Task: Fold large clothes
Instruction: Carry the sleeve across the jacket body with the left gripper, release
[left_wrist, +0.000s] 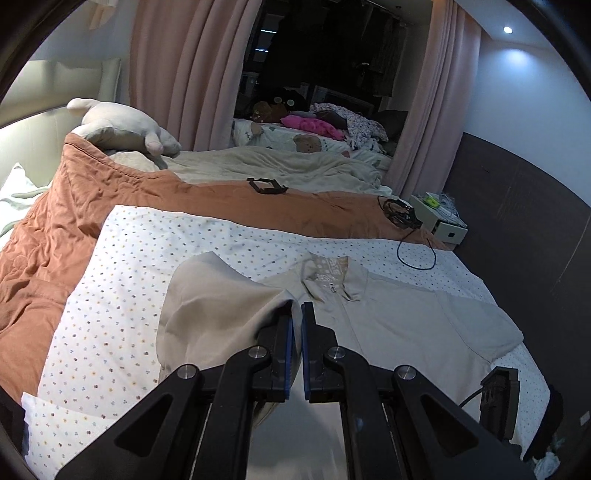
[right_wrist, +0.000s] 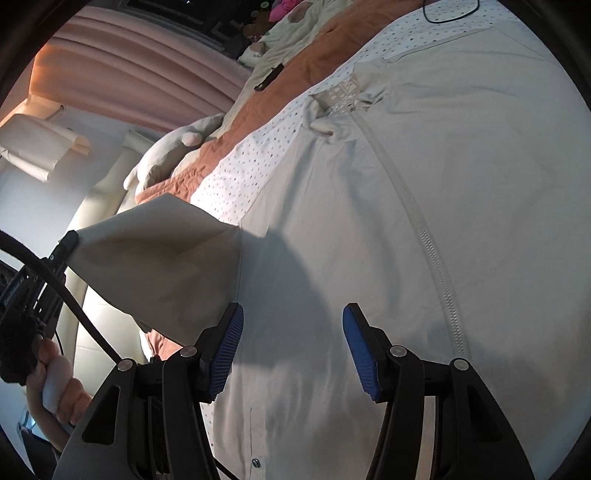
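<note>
A beige zip-front jacket lies face up on a dotted white sheet, collar toward the far side. My left gripper is shut on the jacket's left sleeve and holds it lifted off the bed. In the right wrist view the same sleeve hangs stretched from the left gripper at the left. My right gripper is open and empty, just above the jacket body, left of the zipper.
An orange quilt lies beyond the sheet, with a black frame and a cable bundle on it. A plush toy sits at the headboard. A white nightstand stands at the right. Pink curtains hang behind.
</note>
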